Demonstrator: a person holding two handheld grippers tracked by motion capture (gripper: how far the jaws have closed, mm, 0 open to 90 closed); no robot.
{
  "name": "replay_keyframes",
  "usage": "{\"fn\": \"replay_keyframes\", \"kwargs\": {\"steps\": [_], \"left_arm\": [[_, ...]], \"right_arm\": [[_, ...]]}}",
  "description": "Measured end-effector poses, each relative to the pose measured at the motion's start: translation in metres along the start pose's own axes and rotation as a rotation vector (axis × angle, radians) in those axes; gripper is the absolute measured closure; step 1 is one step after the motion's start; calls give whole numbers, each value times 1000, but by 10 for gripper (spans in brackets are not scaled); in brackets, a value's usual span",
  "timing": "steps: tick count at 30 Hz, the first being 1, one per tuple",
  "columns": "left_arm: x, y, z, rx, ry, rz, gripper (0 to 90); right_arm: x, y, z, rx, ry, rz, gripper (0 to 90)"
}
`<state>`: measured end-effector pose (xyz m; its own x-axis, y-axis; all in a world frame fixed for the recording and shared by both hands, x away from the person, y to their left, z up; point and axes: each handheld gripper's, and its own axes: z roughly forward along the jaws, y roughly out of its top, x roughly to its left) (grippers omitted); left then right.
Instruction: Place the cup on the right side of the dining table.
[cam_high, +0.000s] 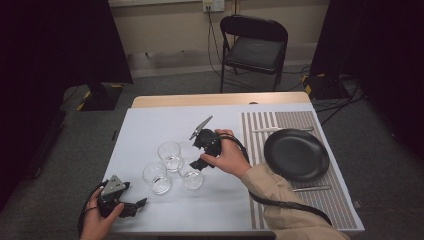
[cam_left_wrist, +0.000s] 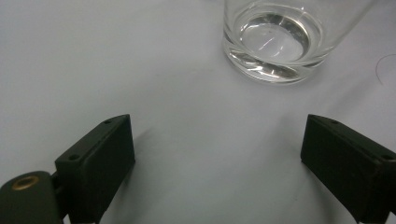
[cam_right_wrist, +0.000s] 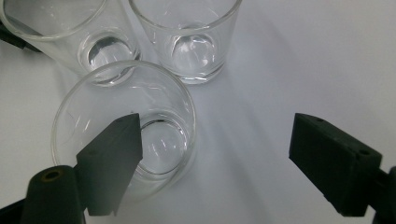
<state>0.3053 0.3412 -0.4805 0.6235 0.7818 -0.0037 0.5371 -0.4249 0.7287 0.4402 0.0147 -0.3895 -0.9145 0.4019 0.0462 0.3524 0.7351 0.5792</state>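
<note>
Glasses are standing in a tight cluster of three on the white cover of the desk (cam_high: 150, 130), left of the striped mat (cam_high: 260, 150) that is carrying the black plate (cam_high: 296, 154); the nearest glass (cam_high: 192, 178) is sitting right under the right claw (cam_high: 200, 155), with the far glass (cam_high: 170, 155) and the left glass (cam_high: 156, 177) just beside it.

In the right gripper view the right claw (cam_right_wrist: 215, 163) is hanging released, its jaws spread wide; one jaw is overlapping the rim of the nearest glass (cam_right_wrist: 123, 126) while the other is standing well off over bare cover; whether that jaw is inside the rim or above it I cannot tell.

The risk, as I judge it, is coming from that offset; closing from here could be pinching one wall and tipping the glass into its neighbours (cam_right_wrist: 187, 37), which are standing near enough to knock; smooth glass may also be slipping between hard jaws.

The left claw (cam_high: 131, 207) is resting released near the front edge of the desk, with the left glass (cam_left_wrist: 275, 42) ahead of its open jaws.
</note>
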Motion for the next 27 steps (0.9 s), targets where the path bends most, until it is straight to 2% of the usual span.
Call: {"fn": "replay_keyframes", "kwargs": {"steps": [27], "left_arm": [[0,0,0,0,0,0,89]], "right_arm": [[5,1,18,17,7,-6,190]]}}
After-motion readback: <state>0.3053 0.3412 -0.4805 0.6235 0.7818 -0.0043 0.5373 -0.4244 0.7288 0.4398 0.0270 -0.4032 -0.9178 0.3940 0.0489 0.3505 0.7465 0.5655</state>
